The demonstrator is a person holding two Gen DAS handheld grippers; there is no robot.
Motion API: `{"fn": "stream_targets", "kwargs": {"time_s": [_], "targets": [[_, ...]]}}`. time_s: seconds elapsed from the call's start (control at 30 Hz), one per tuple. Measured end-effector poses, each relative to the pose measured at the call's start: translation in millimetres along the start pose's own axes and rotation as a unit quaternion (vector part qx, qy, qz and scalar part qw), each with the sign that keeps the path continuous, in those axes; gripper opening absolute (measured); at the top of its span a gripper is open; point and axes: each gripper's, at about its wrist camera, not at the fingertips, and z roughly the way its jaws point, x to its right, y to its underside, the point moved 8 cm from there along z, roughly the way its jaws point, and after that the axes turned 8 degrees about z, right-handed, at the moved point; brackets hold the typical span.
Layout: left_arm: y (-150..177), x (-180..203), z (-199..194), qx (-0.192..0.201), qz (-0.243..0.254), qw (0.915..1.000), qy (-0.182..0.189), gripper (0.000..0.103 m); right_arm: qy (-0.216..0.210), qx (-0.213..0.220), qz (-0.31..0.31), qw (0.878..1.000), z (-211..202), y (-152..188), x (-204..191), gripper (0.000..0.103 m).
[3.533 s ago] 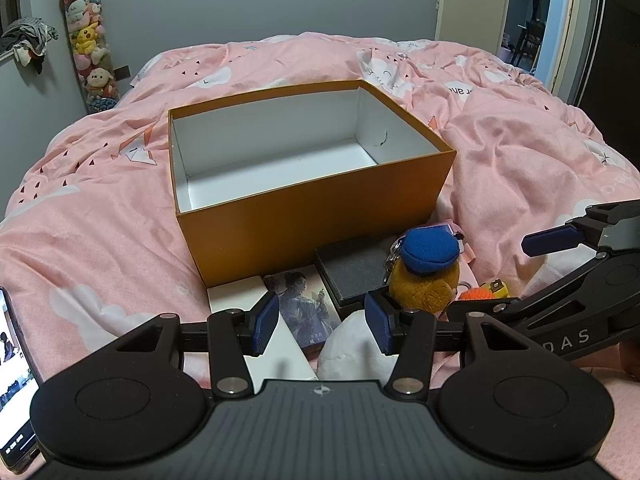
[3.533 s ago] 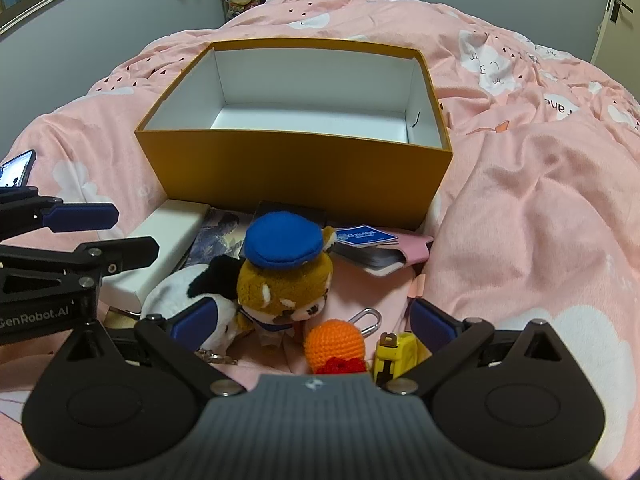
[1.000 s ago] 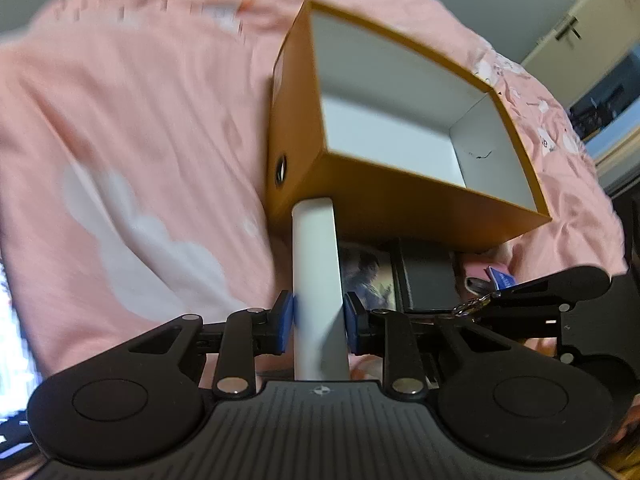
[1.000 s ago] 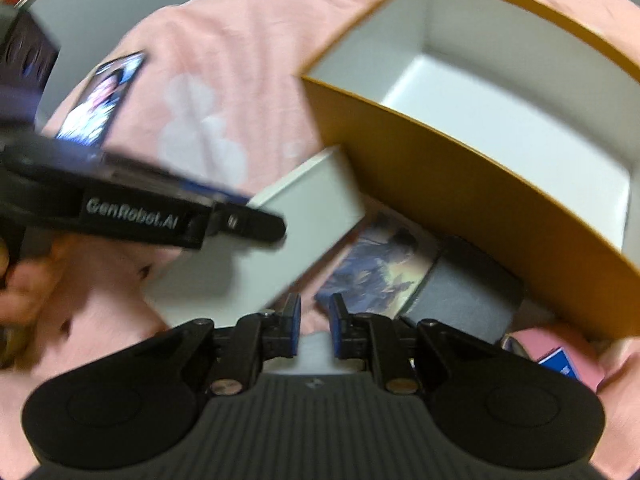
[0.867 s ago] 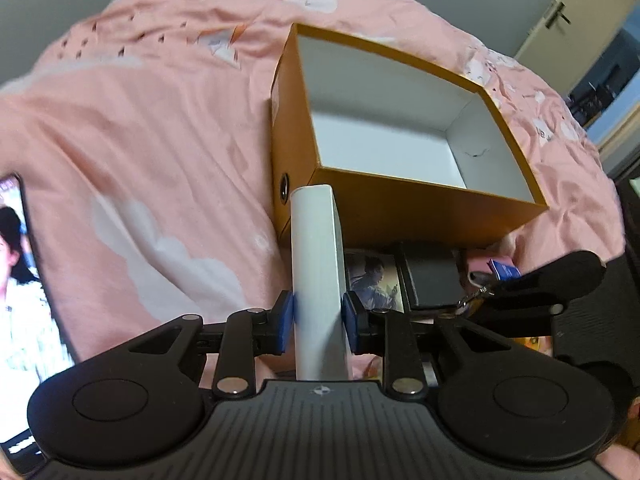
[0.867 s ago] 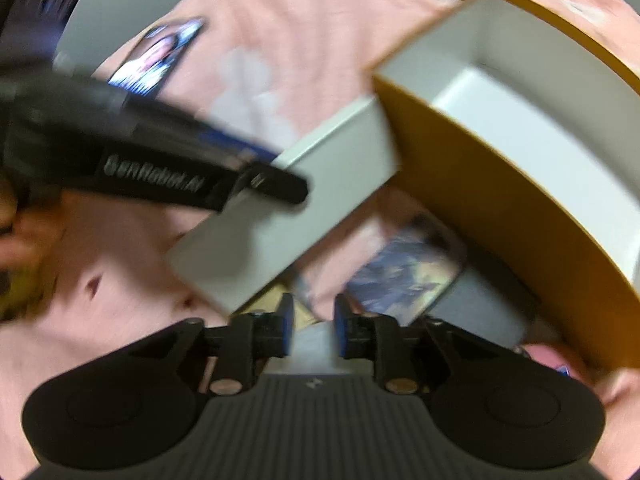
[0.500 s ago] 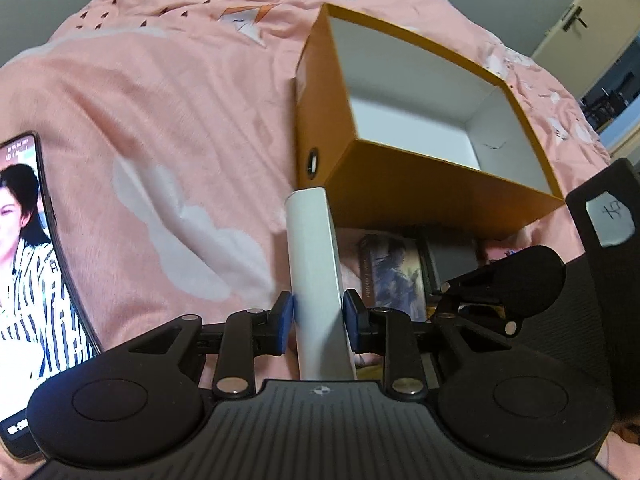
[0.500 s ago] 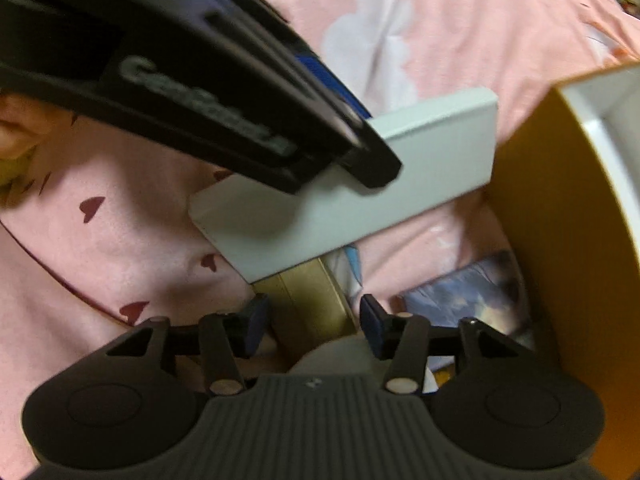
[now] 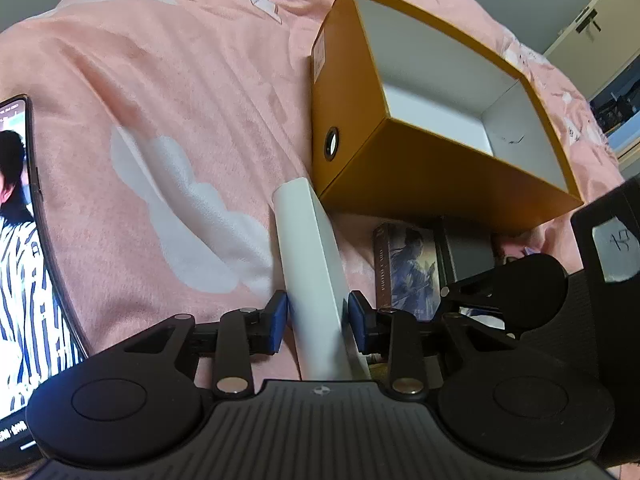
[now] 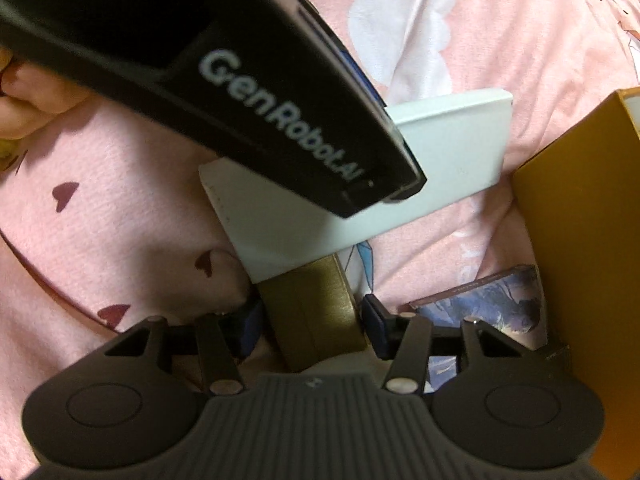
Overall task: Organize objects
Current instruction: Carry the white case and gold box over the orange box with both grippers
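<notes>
Left gripper (image 9: 318, 322) straddles a white box (image 9: 308, 248) standing on its long edge. Its jaws have just been easing apart, and the blue pads (image 9: 278, 320) now sit just off the box's sides rather than clamping it. Right gripper (image 10: 312, 324), pointing steeply down, has also just spread its jaws, which stand loose on either side of a gold box (image 10: 312, 304) lying half under the white one. The white box's far end lies near the corner of the open, empty orange box (image 9: 440, 184) on the pink bedspread (image 9: 180, 80). An illustrated box (image 9: 408, 264) lies in front of the orange box. A lit phone (image 9: 20, 240) rests far left.
</notes>
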Motion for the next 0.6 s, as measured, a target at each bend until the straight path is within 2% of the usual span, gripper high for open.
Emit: {"fn": "stream_targets", "kwargs": {"time_s": [0.2, 0.47, 0.5, 0.6], "targets": [[-7, 9, -18, 0.023, 0.020, 0.9995, -0.006, 0.034, 0.018, 0.027, 0.008, 0.999, -16, 8, 0, 0.053], [-27, 18, -58, 0.075, 0.038, 0.9964, 0.003, 0.031, 0.038, 0.081, 0.020, 0.996, -60, 19, 3, 0.053], [-30, 19, -62, 0.081, 0.040, 0.9959, 0.004, 0.031, 0.043, 0.086, 0.020, 0.995, -56, 6, -1, 0.053], [-37, 22, -71, 0.097, 0.048, 0.9941, 0.001, 0.031, 0.058, 0.102, 0.021, 0.993, -71, 3, 6, 0.053]]}}
